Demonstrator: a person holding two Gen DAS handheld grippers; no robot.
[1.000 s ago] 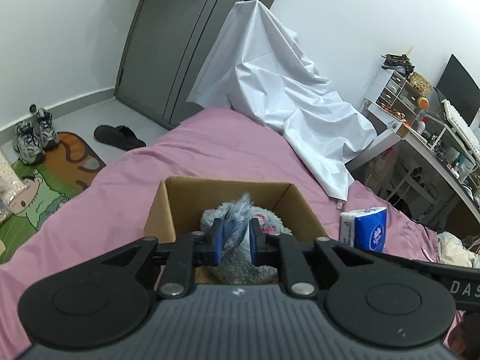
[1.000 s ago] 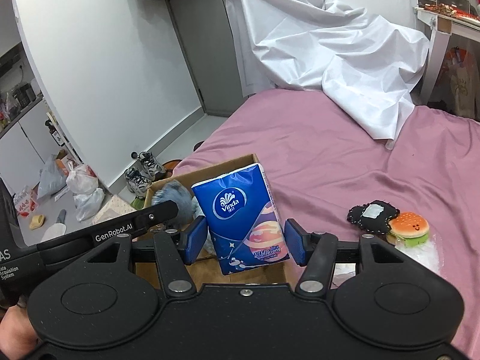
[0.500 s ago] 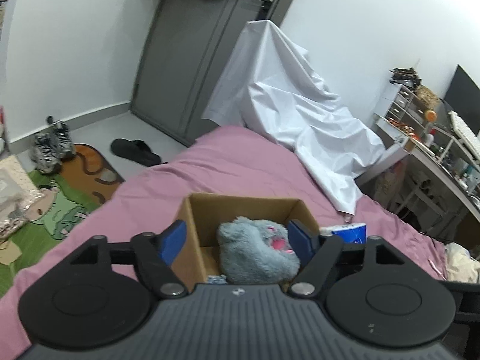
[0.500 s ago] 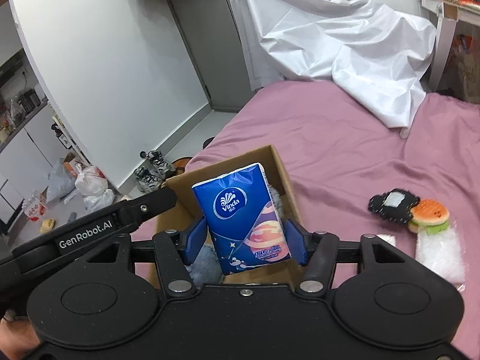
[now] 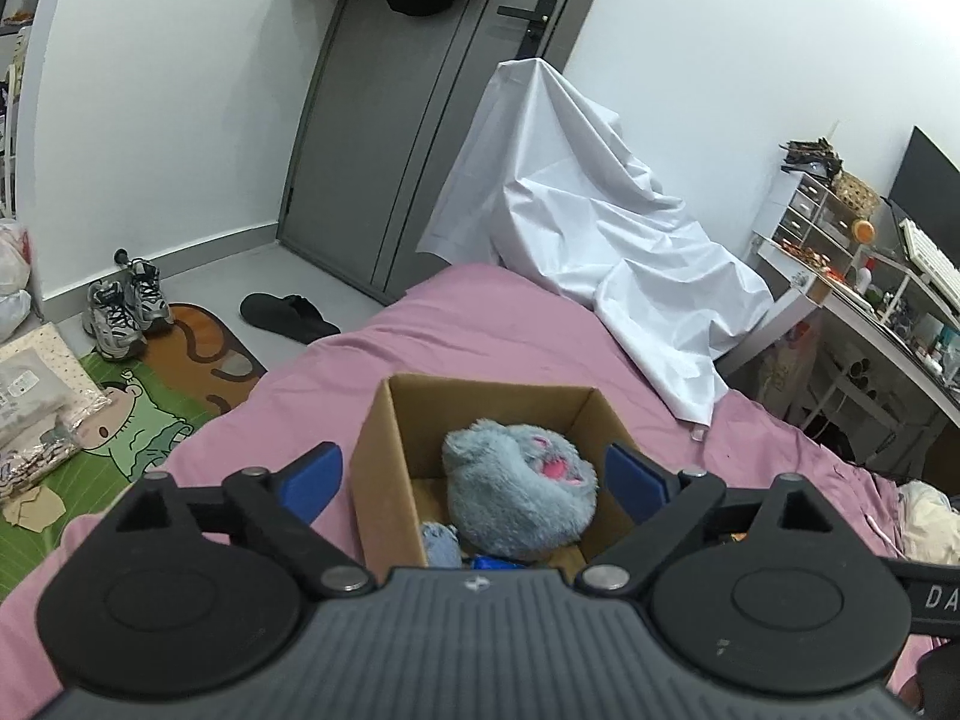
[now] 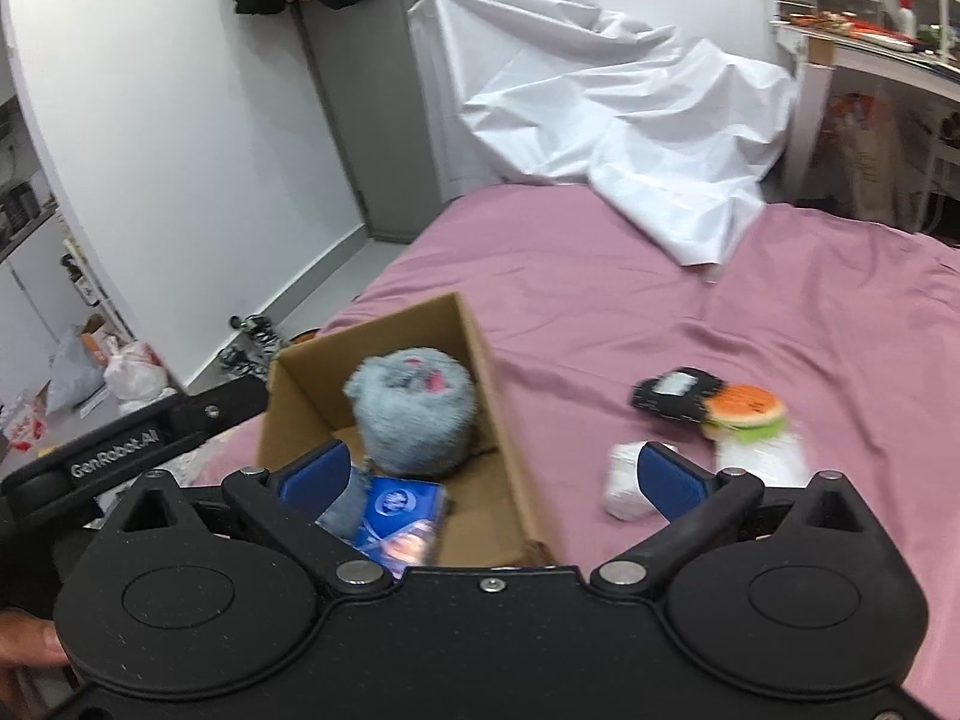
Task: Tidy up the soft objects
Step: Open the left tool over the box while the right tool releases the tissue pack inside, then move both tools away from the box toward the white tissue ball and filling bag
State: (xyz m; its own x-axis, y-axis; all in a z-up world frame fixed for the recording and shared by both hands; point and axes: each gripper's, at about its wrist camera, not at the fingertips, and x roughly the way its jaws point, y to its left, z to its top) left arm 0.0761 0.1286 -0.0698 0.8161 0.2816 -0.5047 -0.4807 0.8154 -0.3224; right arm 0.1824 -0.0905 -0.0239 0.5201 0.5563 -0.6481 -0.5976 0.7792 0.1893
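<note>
Soft things lie partly in a cardboard box point(image 5: 384, 420) on the pink bed point(image 5: 480, 324), partly beside it. In the box sits a grey plush point(image 5: 516, 492) with a pink patch; in the right wrist view a blue tissue pack point(image 6: 399, 516) lies at the near end of the box floor, next to the plush and touching no pad. Only a sliver of that blue pack shows in the left wrist view, at the box's near edge.

Left gripper point(image 5: 474, 474) hangs over the box with its jaws opening; the blue pads stand wide to either side of the box, and the plush lies below and between them, untouched. Right gripper point(image 6: 495, 477) also has its jaws opening, spread wide, one pad over the box's near left corner and the other out over the bed; nothing is clamped.

On the bed to the right of the box lie a black plush point(image 6: 675, 393), a burger plush point(image 6: 744, 411) touching it, a clear bag point(image 6: 759, 459) just below the burger, and a small white thing point(image 6: 624, 480) beside the right pad; this view is blurred, so I cannot tell what it is. A white sheet point(image 5: 600, 228) is draped at the far end of the bed. Part of a hand point(image 6: 24, 642) shows at the lower left edge.
</note>
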